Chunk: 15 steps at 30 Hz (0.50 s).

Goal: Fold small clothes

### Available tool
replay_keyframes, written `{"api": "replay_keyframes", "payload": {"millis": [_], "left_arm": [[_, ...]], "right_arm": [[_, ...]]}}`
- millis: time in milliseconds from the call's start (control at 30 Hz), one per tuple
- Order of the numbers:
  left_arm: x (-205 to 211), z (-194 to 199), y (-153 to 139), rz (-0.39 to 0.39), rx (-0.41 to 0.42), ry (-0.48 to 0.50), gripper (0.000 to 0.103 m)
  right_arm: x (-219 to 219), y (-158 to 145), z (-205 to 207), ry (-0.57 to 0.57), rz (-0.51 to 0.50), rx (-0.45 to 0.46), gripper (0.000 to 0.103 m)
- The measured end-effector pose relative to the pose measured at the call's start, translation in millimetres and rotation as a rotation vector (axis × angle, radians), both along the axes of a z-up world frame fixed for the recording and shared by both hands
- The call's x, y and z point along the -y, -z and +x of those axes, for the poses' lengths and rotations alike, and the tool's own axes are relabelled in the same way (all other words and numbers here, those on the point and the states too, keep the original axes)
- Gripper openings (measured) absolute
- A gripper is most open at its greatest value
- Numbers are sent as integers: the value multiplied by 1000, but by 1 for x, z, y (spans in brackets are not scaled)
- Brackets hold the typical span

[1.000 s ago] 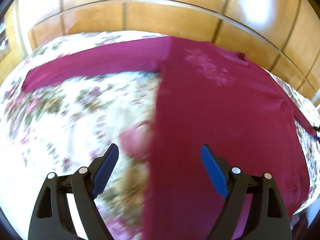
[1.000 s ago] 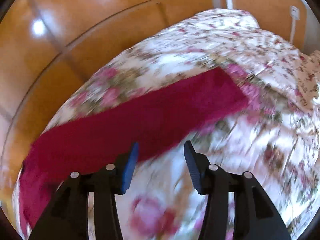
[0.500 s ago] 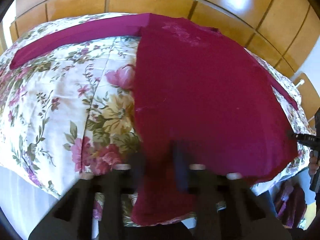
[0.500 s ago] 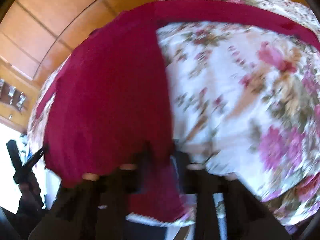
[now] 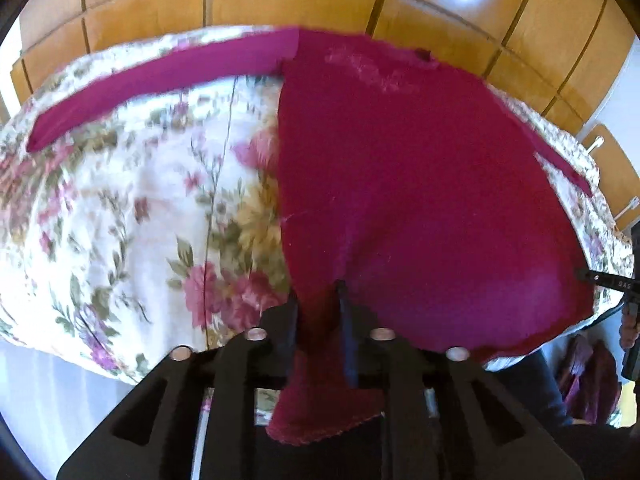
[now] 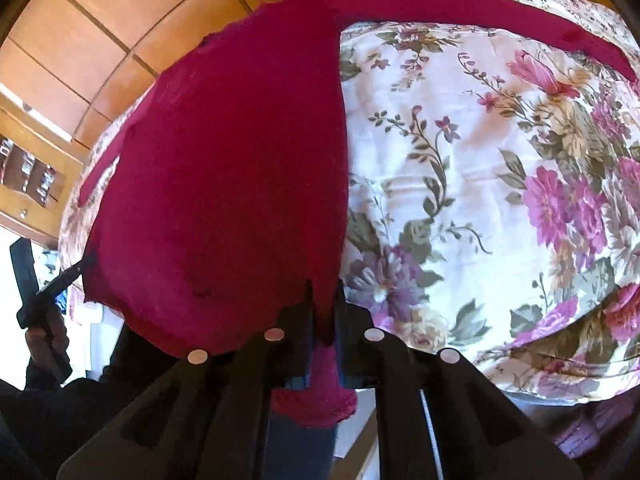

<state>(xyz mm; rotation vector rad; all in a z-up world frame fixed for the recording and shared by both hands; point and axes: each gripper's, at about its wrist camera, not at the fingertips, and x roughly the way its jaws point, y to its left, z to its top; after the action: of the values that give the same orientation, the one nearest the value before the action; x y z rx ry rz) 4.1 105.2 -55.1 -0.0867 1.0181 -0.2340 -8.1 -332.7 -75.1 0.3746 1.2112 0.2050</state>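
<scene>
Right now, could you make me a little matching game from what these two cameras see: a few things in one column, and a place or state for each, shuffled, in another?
Things:
1. dark magenta long-sleeved top
2. white floral bedspread
3. glossy orange wooden wall panels
4. left gripper

Places or states:
A. behind the bed
B. spread flat, sleeves out sideways
C. jaws opening, hem corner between them
D. lying under the garment

Pairs: 1-B, 2-D, 3-A, 4-C
</scene>
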Motion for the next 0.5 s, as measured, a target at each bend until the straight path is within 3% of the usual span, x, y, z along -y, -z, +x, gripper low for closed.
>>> {"api": "replay_keyframes", "payload": {"millis": [33,67,100,200,267,300,333,367,433,500], "left_arm": [[0,1,-8,5,37,-11,38],[0,2,-14,9,65,-22,41],[0,5,-21,9,92,-33,44],[8,23,-33,-19,143,-55,45],[21,37,-34,-32,157,-57,45],[30,44,-32,-30,158,-55,50],[38,51,-30,-22,155,-54,63],[50,59,-25,-12,150,-52,66],[69,72,-16,-5,124,-23,67],[83,80,-8,6,97,-3,67]], "right_arm": [[6,-4,6,18,9,16,26],[15,-8,9,50,12,37,42],[29,-13,12,97,19,57,46],[73,-19,22,264,56,81,49],[125,-16,33,452,83,102,49],[141,-15,35,512,93,106,49],[169,-11,38,616,115,114,48],[191,-9,42,693,134,121,47],[235,-4,49,849,163,143,42],[261,-1,56,934,185,156,41]]}}
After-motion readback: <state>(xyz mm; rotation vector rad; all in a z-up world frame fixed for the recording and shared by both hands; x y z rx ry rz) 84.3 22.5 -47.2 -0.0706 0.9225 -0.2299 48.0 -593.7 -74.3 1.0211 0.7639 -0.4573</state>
